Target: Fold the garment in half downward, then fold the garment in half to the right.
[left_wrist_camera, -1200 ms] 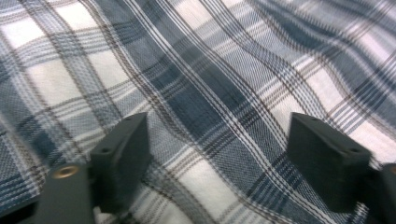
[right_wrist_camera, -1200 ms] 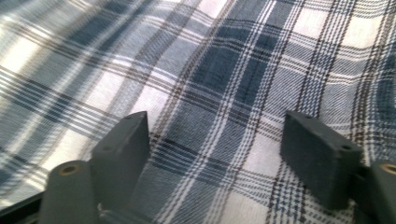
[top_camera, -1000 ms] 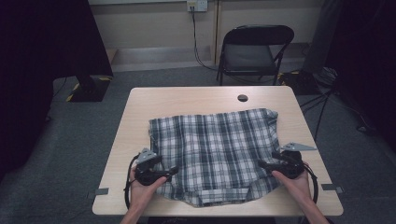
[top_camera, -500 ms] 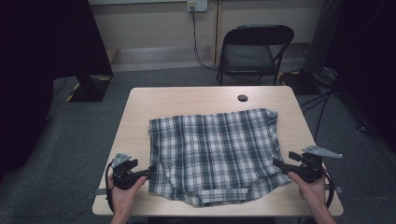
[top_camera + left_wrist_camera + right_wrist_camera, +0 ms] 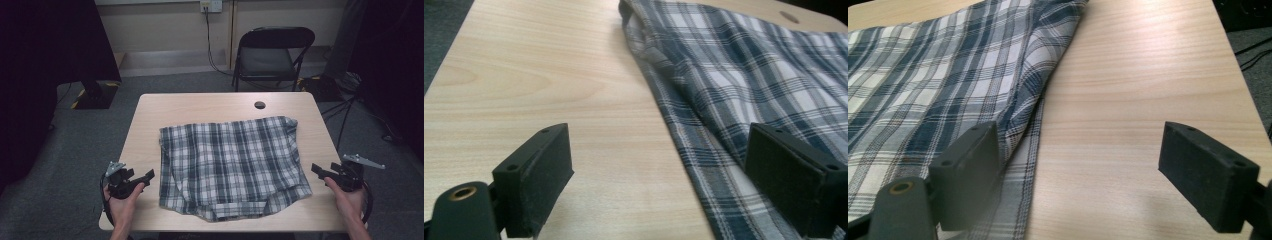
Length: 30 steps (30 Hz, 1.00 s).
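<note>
A blue-and-white plaid cotton shirt [image 5: 232, 167] lies folded and flat in the middle of the pale wooden surface [image 5: 200, 107], its hem edge rumpled along the near side. The left gripper [image 5: 145, 176], black and hand-held, hovers just off the shirt's left edge, jaws spread wide with nothing between them; in the left gripper view the plaid cloth [image 5: 744, 85] runs beside and beneath its right-hand jaw. The right gripper [image 5: 317, 170] sits just clear of the shirt's right edge, its jaws having just been opening and now released, empty; in the right gripper view the shirt's stitched edge [image 5: 998, 90] passes its left-hand jaw. Beyond the shirt, far from both grippers, a black folding chair [image 5: 272, 52] stands on grey carpet.
</note>
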Each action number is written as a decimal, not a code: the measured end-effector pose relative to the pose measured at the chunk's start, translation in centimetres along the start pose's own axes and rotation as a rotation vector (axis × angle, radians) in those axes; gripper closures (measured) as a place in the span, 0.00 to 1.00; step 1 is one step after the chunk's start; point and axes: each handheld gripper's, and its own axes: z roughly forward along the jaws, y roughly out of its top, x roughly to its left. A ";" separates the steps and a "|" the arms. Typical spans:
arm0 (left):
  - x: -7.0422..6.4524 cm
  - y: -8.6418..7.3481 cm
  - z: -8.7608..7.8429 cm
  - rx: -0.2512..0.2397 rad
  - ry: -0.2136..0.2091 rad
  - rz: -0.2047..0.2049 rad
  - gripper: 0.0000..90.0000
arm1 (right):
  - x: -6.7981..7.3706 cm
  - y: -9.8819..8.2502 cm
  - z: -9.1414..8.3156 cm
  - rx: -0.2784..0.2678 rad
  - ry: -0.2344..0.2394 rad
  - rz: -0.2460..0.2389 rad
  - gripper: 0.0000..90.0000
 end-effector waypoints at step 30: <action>-4.5 -0.1 1.7 0.116 -0.047 0.205 0.15 | 7.0 -0.1 0.9 0.072 0.188 -0.198 0.22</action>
